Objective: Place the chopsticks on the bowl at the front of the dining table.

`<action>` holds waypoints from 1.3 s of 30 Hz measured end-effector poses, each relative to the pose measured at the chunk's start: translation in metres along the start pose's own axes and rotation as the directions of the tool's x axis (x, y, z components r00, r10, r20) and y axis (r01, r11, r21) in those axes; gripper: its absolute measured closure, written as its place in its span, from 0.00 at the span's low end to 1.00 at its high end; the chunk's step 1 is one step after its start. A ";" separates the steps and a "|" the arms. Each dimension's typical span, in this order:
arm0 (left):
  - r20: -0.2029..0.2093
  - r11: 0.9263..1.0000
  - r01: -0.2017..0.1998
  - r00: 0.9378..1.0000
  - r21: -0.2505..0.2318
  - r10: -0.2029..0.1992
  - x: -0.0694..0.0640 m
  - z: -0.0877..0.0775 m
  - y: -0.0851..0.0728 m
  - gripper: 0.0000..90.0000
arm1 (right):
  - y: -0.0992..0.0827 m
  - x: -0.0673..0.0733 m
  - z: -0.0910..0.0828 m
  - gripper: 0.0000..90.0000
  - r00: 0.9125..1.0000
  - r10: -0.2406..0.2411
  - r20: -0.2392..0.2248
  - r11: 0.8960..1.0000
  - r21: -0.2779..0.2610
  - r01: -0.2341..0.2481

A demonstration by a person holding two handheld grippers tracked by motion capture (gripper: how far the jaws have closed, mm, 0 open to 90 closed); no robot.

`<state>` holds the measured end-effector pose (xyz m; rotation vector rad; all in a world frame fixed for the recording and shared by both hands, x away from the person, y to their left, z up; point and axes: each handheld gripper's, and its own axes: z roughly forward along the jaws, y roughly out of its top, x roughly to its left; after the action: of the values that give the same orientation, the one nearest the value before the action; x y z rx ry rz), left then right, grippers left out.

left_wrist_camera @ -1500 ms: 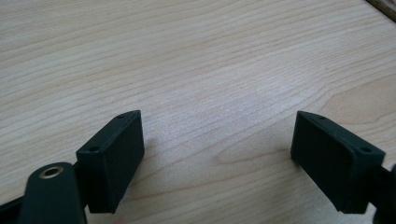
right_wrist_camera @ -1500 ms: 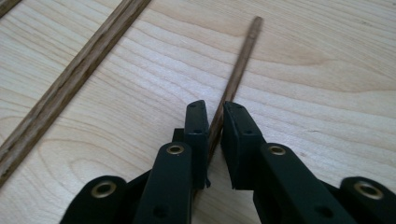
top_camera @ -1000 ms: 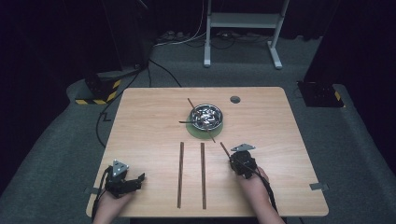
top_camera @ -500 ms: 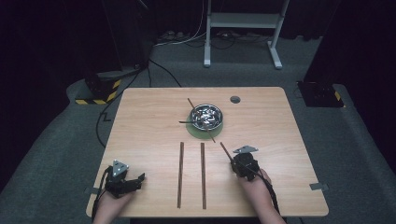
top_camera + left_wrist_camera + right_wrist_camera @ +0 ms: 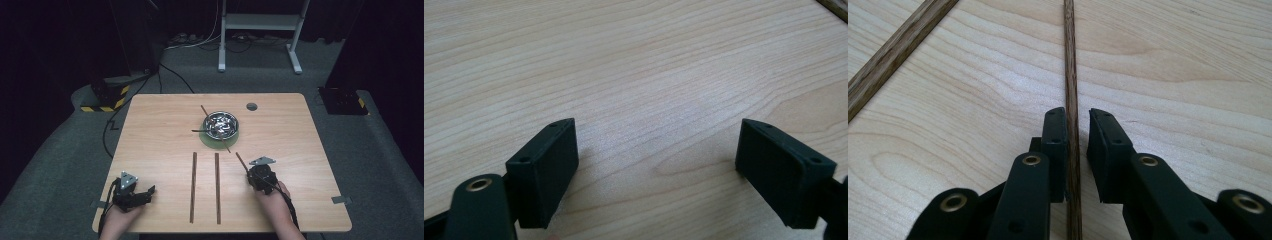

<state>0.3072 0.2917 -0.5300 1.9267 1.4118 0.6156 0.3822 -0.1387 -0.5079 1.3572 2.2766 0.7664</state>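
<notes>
At the left, the left hand-held gripper (image 5: 146,192) rests low over a bare corner of the bench (image 5: 150,130), its jaws spread wide with nothing but wood grain between them. It is probably parked there to stay out of the way while the other hand works. Next come two dark wooden sticks (image 5: 193,187) (image 5: 217,187), lying flat, parallel and a little apart, pointing away from the person; they look deliberately lined up as a row. Beyond them, mid-bench, a metal bowl (image 5: 235,120) sits on a green mat (image 5: 210,141) with more sticks leaning out over its rim, apparently the supply being emptied. At the right, a third stick (image 5: 1069,60) lies flat on the bench, angled toward the bowl, its near end running between the jaws of the right hand-held gripper (image 5: 1078,122). Those jaws have just been opening. They stand only slightly apart, with a visible gap beside one pad, so the stick seems to be let go rather than clamped. Its slant suggests it may need straightening to match the row.
</notes>
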 end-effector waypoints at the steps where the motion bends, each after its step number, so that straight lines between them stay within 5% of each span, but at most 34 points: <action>1: 0.000 1.000 0.000 1.000 0.000 0.000 0.000 0.000 0.000 0.19 | 0.000 0.000 0.000 0.86 1.000 0.002 0.006 1.000 -0.005 -0.002; 14: 0.001 1.000 0.001 1.000 0.001 -0.002 0.000 0.000 0.000 0.19 | 0.003 0.001 -0.005 0.94 0.999 -0.026 0.022 0.999 -0.025 0.026; 29: 0.001 1.000 0.001 1.000 0.002 -0.001 0.000 0.000 0.000 0.19 | 0.039 -0.006 -0.032 0.94 0.999 -0.035 0.034 0.993 -0.110 0.039; 39: 0.001 1.000 -0.004 1.000 0.006 0.004 0.001 -0.001 0.000 0.19 | 0.072 -0.006 -0.026 0.94 0.999 -0.035 0.034 0.990 -0.132 0.039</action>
<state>0.3070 0.2924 -0.5296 1.9354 1.4109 0.6128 0.4187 -0.1226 -0.4418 1.2550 2.1783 0.8611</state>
